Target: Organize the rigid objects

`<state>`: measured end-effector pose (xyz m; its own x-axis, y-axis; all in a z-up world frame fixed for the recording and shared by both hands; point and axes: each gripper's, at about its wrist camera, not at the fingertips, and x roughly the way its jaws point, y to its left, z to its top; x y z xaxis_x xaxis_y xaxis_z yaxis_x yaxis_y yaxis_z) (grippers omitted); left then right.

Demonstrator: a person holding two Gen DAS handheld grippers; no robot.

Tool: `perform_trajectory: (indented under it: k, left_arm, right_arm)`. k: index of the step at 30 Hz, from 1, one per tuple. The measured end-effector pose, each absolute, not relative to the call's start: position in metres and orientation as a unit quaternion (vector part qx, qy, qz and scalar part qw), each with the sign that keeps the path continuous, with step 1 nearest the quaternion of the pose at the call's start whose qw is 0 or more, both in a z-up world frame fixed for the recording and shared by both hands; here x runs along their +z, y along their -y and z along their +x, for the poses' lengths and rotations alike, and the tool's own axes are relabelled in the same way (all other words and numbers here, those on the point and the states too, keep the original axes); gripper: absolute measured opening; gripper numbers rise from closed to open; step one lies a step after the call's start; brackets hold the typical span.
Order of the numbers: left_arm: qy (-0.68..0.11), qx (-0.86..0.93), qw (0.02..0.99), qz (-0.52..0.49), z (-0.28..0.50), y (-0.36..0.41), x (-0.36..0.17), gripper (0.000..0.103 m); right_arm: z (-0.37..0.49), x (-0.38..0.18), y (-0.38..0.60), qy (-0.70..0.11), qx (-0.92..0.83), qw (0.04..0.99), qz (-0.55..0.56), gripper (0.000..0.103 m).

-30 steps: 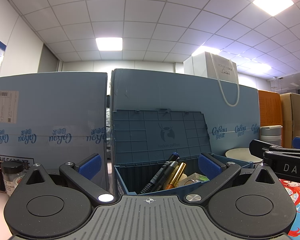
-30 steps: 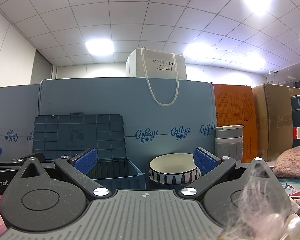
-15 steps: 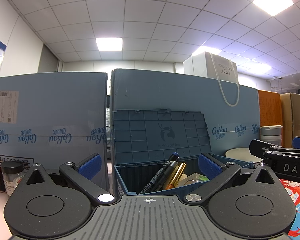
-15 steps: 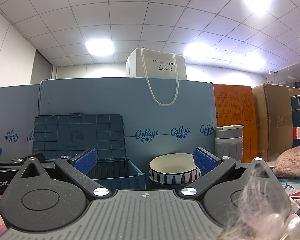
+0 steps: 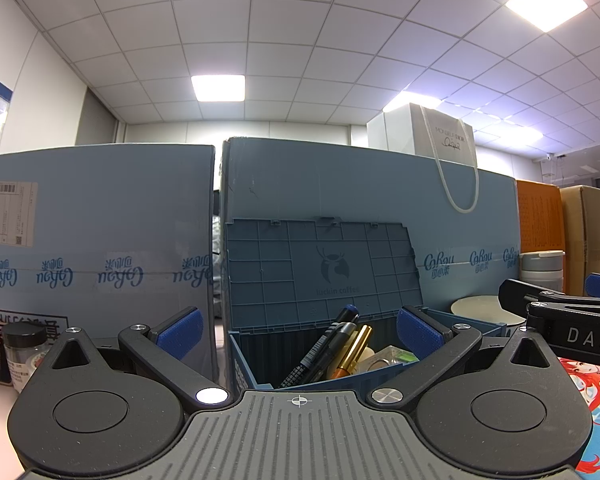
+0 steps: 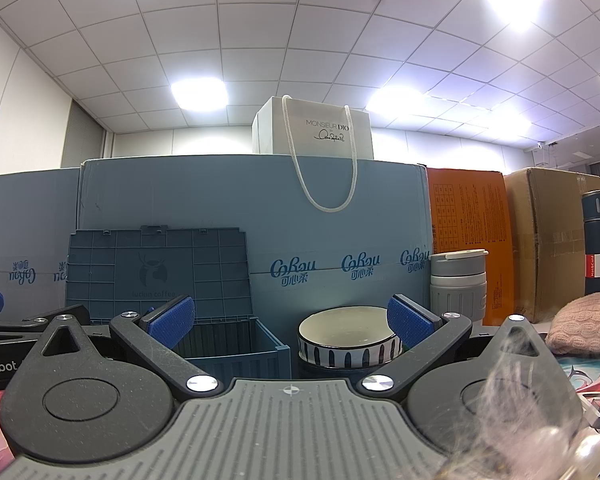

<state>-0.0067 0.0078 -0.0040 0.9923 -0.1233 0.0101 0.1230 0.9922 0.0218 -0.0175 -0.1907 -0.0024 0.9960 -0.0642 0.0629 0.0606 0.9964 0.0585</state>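
Note:
A blue plastic storage box (image 5: 256, 368) with its lid (image 5: 320, 268) propped open stands straight ahead in the left wrist view. In it lean a black marker (image 5: 324, 348) and a gold tube (image 5: 352, 354), beside small items. My left gripper (image 5: 298, 326) is open and empty, just in front of the box. The box also shows in the right wrist view (image 6: 240, 350). My right gripper (image 6: 292, 316) is open and empty, facing the box corner and a striped bowl (image 6: 348, 340).
Large blue cartons (image 6: 260, 216) wall off the back, with a white paper bag (image 6: 320, 136) on top. A grey cup (image 6: 458, 284), orange and brown boxes, a dark flask (image 6: 598, 244) and a pink knit item (image 6: 584, 324) stand right. A black-lidded jar (image 5: 24, 352) stands left.

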Motion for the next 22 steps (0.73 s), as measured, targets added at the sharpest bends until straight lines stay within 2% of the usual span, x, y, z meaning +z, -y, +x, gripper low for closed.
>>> perform_trajectory:
  k: [22]
  left_arm:
    - [0.007,-0.06,0.998,0.01,-0.007,-0.0088,-0.0047,0.103]
  right_arm:
    - [-0.0165,-0.003,0.1903,0.031,-0.03,0.999,0.029,0.103]
